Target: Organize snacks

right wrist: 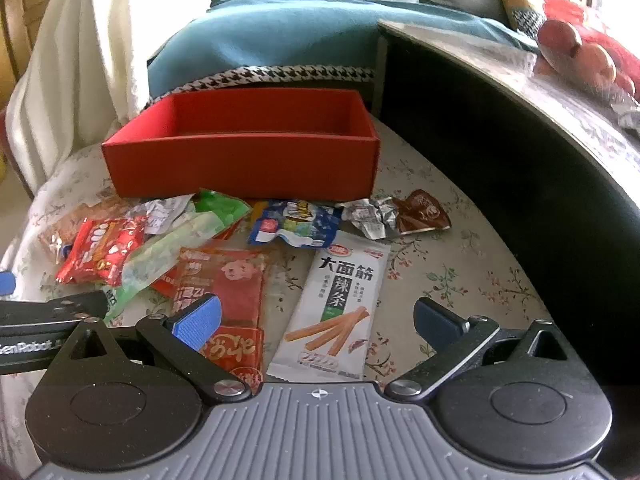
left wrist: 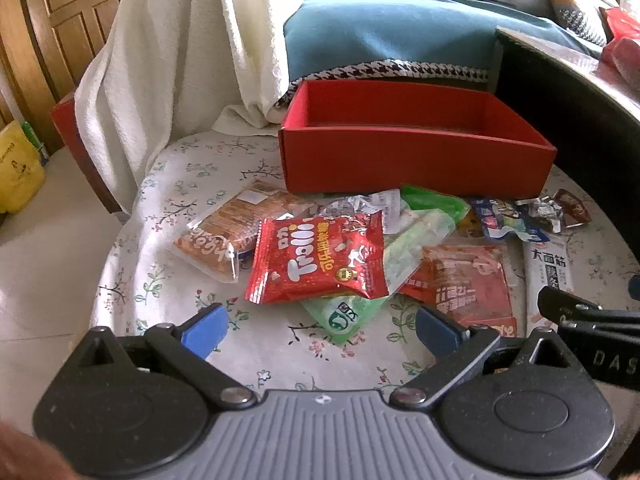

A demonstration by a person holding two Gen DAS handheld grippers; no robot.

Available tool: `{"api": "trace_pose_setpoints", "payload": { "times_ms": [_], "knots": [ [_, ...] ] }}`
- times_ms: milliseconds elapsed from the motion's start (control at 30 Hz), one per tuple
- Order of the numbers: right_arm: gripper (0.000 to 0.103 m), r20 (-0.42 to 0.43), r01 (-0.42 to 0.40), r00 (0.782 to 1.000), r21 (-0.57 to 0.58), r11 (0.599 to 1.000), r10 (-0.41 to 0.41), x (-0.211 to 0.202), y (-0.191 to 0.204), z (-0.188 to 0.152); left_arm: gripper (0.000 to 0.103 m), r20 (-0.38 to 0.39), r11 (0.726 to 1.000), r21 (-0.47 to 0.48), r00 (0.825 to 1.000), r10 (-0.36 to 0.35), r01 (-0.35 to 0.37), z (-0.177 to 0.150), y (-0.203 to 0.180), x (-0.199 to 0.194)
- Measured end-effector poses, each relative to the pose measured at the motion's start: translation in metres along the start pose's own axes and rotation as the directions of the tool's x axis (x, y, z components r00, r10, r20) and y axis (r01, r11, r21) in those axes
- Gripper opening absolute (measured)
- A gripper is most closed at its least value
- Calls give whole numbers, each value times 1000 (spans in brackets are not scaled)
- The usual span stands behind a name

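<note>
We find the snack packets loose on the floral surface [left wrist: 168, 208], mid-frame, just below the empty red box [left wrist: 416, 160]. The red Trolli bag [left wrist: 320, 258] tops the pile; the white spicy-strip packet [right wrist: 336, 312] lies apart. Both the left hand-held gripper [left wrist: 318, 326] and the right hand-held gripper [right wrist: 316, 320] hover spread, holding nothing. We judge sorting not yet begun: next, descend and pinch one packet.

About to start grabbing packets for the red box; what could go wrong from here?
The red Trolli bag lies on the green packet, so the open left gripper might drag both. The white spicy-strip packet lies flat, so the open right gripper could slip. The red box may slide if bumped.
</note>
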State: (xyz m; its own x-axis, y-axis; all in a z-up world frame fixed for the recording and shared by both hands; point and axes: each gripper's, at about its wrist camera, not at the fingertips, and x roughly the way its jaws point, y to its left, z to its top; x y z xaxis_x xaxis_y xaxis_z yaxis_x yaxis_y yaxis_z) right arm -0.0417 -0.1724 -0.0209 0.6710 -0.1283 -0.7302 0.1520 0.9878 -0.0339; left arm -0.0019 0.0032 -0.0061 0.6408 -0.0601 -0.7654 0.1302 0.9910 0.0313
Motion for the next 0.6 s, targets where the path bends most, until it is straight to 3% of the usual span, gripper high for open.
{"api": "trace_pose_setpoints", "payload": {
  "times_ms": [133,267,400,600],
  "knots": [
    [103,-11,2,1000,37,999,-1,1,-15,6,95,-2,999,26,1000,-28,28,-1,-6,0],
    [103,-41,14,999,92,996,-10,9,-29,10,95,-19,996,91,1000,23,-21,-2,-12,3],
    [103,-52,-44,997,90,995,49,11,-24,8,95,-82,999,33,996,14,-12,3,-1,7],
    [101,-67,-116,991,-22,993,114,20,17,16,95,-64,995,-67,995,73,-77,8,23,7]
  ]
}}
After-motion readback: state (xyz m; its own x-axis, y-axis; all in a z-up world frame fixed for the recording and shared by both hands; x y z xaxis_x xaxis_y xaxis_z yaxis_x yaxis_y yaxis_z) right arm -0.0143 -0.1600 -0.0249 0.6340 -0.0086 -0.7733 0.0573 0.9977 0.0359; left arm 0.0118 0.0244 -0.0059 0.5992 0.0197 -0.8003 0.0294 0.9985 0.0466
